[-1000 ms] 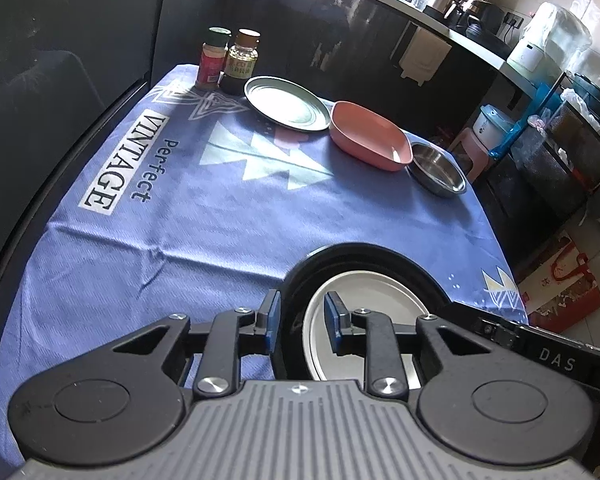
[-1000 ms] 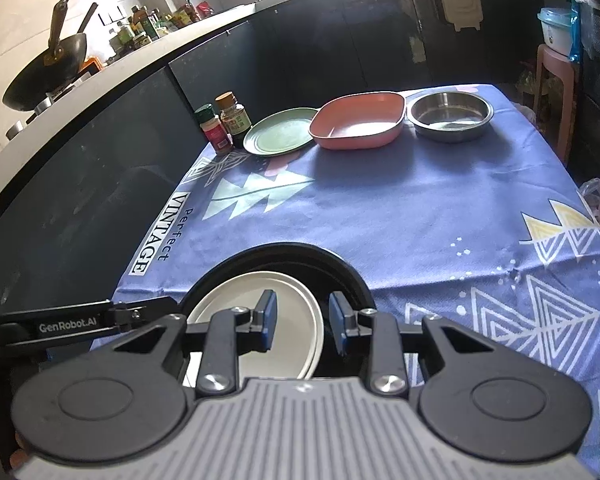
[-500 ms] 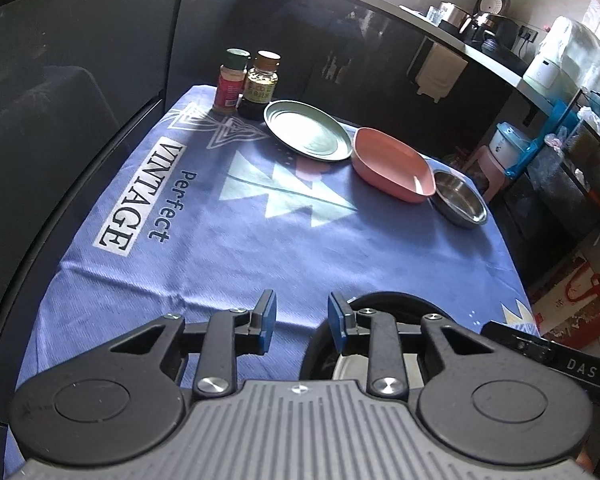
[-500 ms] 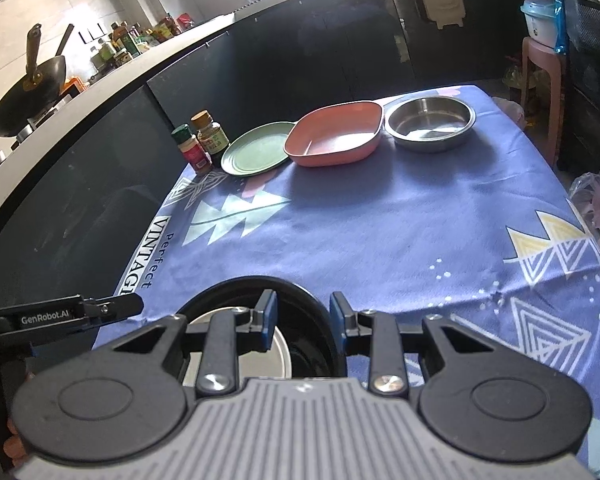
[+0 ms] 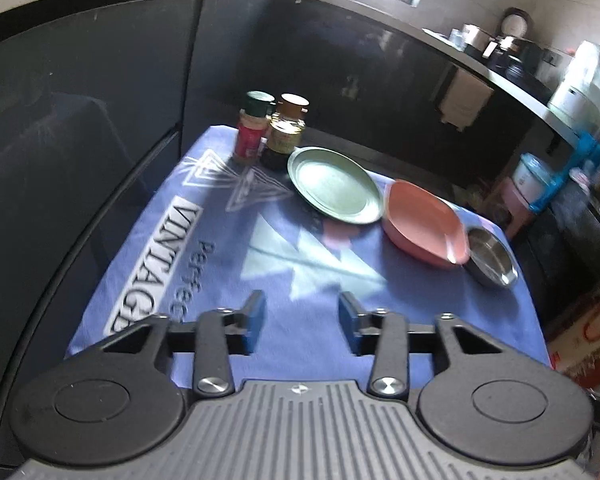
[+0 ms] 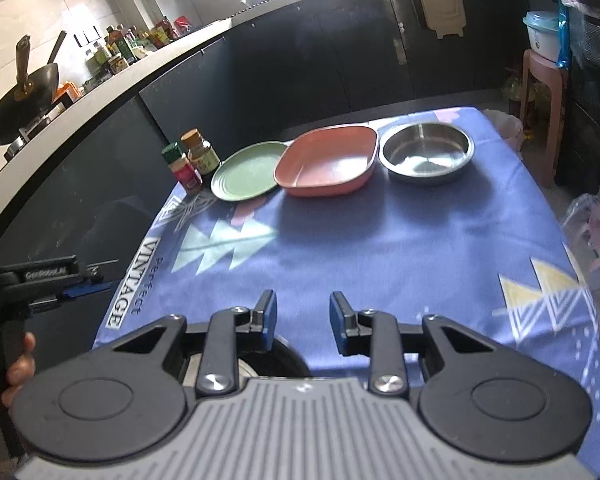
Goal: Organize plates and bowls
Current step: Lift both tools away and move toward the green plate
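Along the far edge of the blue tablecloth [image 6: 380,248] stand a green plate [image 5: 334,186] [image 6: 246,172], a pink square dish [image 5: 424,224] [image 6: 328,162] and a steel bowl [image 5: 490,258] [image 6: 426,152] in a row. My left gripper [image 5: 302,320] hovers over bare cloth, its jaws opening with nothing between them. My right gripper [image 6: 303,322] holds a narrow gap with nothing in it. Just below its fingers shows the rim of a black dish [image 6: 292,360] with a pale plate inside, mostly hidden. The left gripper [image 6: 92,286] also appears at the left of the right wrist view, held by a hand [image 6: 16,364].
Two spice jars [image 5: 268,130] [image 6: 190,160] stand at the cloth's far left corner beside the green plate. Dark cabinet fronts [image 5: 80,140] run along the table's left side and back. A pink stool [image 6: 540,92] and bags [image 6: 596,232] stand to the right of the table.
Both grippers have drawn back from the black dish. It has left the left wrist view and is nearly hidden in the right. The left jaws have widened.
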### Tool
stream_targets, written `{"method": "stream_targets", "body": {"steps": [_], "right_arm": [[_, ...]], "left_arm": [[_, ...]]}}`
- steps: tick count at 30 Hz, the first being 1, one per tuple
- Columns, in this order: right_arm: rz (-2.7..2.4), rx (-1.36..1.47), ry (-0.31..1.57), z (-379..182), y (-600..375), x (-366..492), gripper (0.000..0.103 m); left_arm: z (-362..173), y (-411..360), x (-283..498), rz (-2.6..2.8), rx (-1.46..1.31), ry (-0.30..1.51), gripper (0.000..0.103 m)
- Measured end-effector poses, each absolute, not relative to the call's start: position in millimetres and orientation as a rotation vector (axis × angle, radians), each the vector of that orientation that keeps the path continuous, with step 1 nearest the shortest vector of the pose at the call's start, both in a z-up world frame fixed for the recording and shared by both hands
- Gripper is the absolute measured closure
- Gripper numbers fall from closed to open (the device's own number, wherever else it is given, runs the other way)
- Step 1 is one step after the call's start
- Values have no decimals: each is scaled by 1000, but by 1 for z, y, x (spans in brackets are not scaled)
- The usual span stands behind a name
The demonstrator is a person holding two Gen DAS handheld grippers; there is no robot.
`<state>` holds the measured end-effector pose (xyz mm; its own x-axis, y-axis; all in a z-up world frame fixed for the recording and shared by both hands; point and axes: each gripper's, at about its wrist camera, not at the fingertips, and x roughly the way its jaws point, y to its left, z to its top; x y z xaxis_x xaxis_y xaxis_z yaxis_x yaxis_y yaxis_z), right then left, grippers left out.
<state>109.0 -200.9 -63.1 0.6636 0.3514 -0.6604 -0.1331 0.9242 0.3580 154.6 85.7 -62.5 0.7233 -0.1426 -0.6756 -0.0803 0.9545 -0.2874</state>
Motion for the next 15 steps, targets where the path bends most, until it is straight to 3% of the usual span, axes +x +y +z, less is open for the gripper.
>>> {"method": "stream_targets", "body": {"steps": [15], "right_arm": [[255, 307, 855, -93, -211, 168, 92]], "left_arm": [[-120, 84, 326, 70, -515, 872, 65]]}}
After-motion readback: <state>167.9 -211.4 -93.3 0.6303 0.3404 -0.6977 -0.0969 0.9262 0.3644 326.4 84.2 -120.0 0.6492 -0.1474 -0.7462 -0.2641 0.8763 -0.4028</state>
